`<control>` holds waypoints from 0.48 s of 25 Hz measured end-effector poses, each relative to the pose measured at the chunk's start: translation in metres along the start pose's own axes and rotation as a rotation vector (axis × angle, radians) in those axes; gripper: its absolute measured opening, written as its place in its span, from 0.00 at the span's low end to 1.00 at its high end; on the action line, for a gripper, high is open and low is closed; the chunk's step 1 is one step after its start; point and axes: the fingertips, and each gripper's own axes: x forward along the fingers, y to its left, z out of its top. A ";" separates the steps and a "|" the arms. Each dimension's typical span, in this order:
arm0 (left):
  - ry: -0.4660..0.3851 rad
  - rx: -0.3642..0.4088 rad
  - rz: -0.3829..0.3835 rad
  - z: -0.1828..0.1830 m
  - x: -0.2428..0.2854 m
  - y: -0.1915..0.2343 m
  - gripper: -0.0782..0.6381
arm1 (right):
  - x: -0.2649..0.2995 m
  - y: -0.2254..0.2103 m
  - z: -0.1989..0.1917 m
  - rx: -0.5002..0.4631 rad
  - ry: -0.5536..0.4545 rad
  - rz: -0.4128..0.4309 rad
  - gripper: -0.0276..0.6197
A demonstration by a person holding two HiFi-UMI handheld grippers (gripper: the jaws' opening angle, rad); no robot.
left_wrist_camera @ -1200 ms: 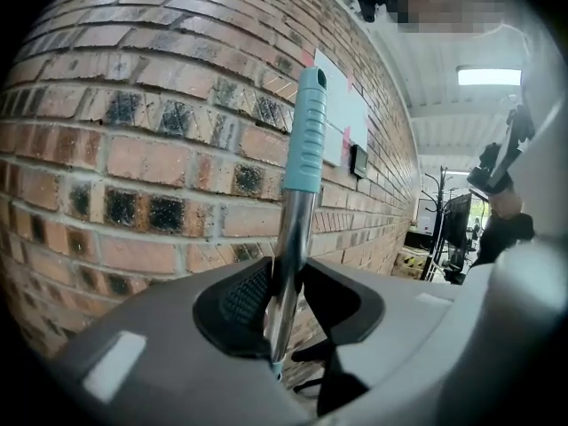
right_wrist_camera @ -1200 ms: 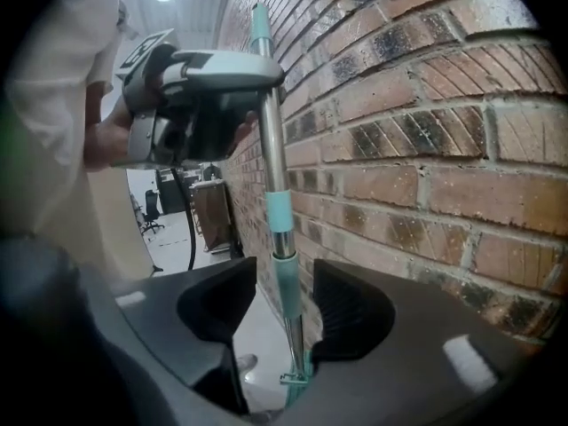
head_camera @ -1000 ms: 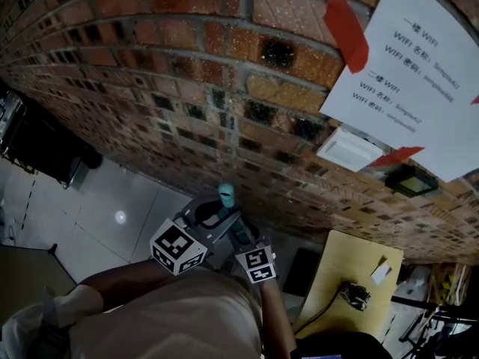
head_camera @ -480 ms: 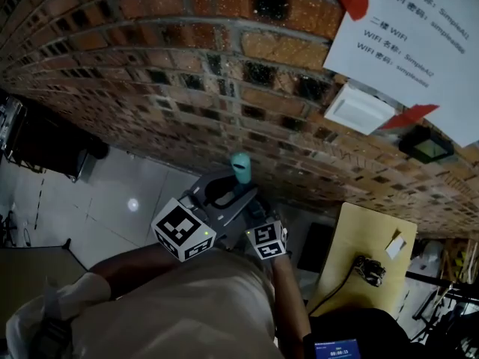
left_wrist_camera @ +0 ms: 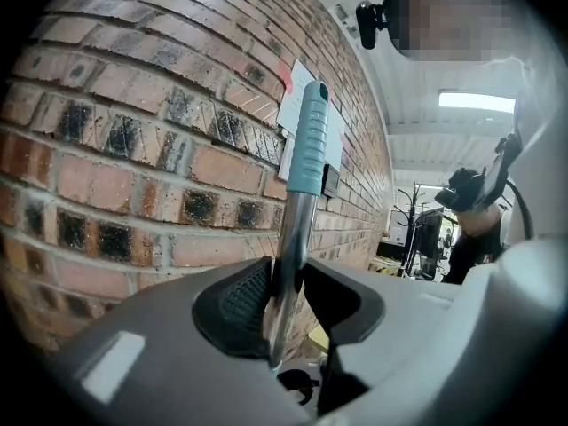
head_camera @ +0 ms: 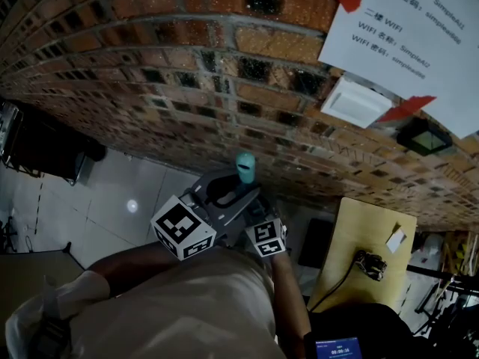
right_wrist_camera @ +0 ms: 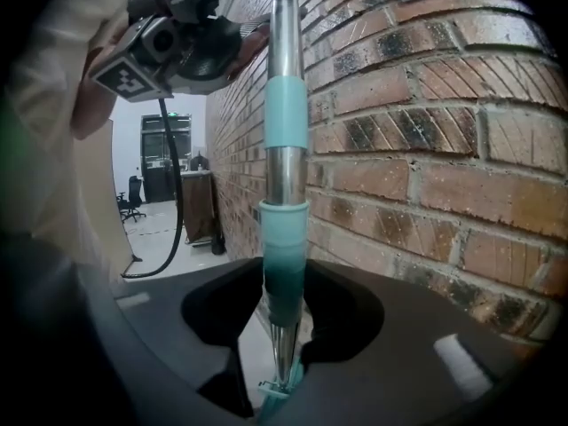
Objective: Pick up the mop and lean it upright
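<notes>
Jaws of the right gripper (right_wrist_camera: 284, 322) were closing round the mop handle (right_wrist_camera: 285, 176), which the left gripper (left_wrist_camera: 286, 295) clamped, newly drawn close beside the brick wall (left_wrist_camera: 133, 140), seemingly ready to lean.

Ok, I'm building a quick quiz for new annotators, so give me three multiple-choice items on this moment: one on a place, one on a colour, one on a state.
1. The white notice hangs: A on the brick wall; B on the floor; C on a door.
2. The grip atop the mop handle is: A red; B teal; C black.
3. The mop handle is: A flat on the floor; B upright by the wall; C leaning on a chair.

1 A: red tape fixes it to the bricks.
2 B: the left gripper view shows it teal.
3 B: it runs vertically past the bricks, clamped by the left gripper, while the right gripper has its jaws closing round the teal collar.
</notes>
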 end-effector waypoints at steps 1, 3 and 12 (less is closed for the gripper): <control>0.001 0.000 -0.005 -0.001 0.000 -0.001 0.29 | 0.001 0.000 -0.001 -0.001 0.004 -0.006 0.27; 0.002 -0.003 -0.013 -0.003 0.000 -0.001 0.30 | 0.002 0.000 0.000 0.000 0.004 -0.016 0.25; -0.009 -0.024 -0.100 -0.003 0.001 -0.006 0.35 | -0.006 -0.001 0.003 0.040 -0.031 -0.045 0.24</control>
